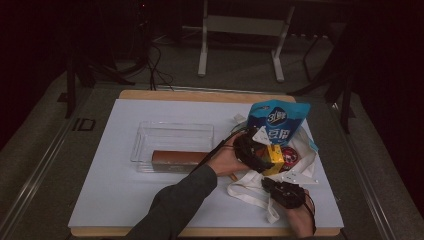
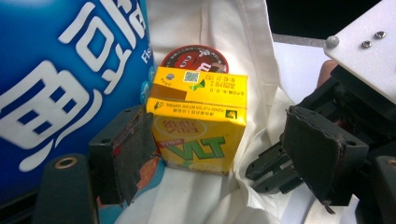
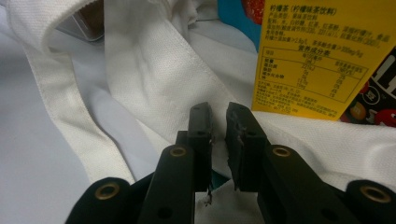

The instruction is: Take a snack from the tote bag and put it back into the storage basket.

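A yellow drink carton [image 1: 275,159] [image 2: 198,126] stands in the mouth of a white cloth bag [image 1: 300,172] [image 2: 224,28], in front of a red round tin [image 1: 291,157] [image 2: 194,58] and beside a blue snack bag [image 1: 277,117] [image 2: 60,84]. My left gripper [image 1: 265,161] [image 2: 219,149] is open around the carton: its left pad lies close along the carton's side, and its right pad stands well clear. My right gripper [image 1: 270,184] [image 3: 219,116] is at the bag's near edge, its jaws nearly together on the white cloth [image 3: 154,70], with the carton's label [image 3: 313,60] just beyond.
A clear plastic bin [image 1: 170,131] holding a long brown box [image 1: 180,157] sits left of the bag on the white mat [image 1: 120,190]. The bag's straps trail toward the table's front edge. A metal stand [image 1: 240,25] is on the floor behind the table.
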Tool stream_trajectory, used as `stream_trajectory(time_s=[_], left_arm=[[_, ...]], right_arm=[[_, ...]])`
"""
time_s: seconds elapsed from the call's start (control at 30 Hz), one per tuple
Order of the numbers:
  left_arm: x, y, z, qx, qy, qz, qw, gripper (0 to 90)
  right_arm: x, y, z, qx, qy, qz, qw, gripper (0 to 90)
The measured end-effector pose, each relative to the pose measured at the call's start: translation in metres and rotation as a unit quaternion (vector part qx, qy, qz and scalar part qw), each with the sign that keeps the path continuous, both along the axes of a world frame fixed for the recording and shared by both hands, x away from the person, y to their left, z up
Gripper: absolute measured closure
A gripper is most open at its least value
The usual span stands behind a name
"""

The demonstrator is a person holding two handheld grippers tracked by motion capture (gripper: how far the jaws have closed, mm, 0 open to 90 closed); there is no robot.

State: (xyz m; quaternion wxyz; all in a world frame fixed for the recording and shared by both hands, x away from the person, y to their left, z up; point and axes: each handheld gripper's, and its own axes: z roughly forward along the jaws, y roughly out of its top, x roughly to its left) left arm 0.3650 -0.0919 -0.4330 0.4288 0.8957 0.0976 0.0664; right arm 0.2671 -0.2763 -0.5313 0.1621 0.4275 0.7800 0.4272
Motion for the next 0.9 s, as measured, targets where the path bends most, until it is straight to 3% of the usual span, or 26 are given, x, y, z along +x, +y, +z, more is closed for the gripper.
stream_trajectory(time_s=[0.2,0.43,0.9], left_arm=[[0.004,-0.006,-0.003,0.008,-0.002,-0.005,0.9999,23.3],[0.011,-0.009,-0.009,0.002,0.014,0.002,0.9999,22.8],[0.018,-0.021,-0.010,0.025,0.023,-0.006,0.9994,15.8]], right_arm=[[0.000,0.000,0.000,0.000,0.000,0.000,1.0000,80.2],[0.000,0.000,0.000,0.000,0.000,0.000,1.0000,80.2],[0.000,0.000,0.000,0.000,0.000,0.001,1.0000,79.9]])
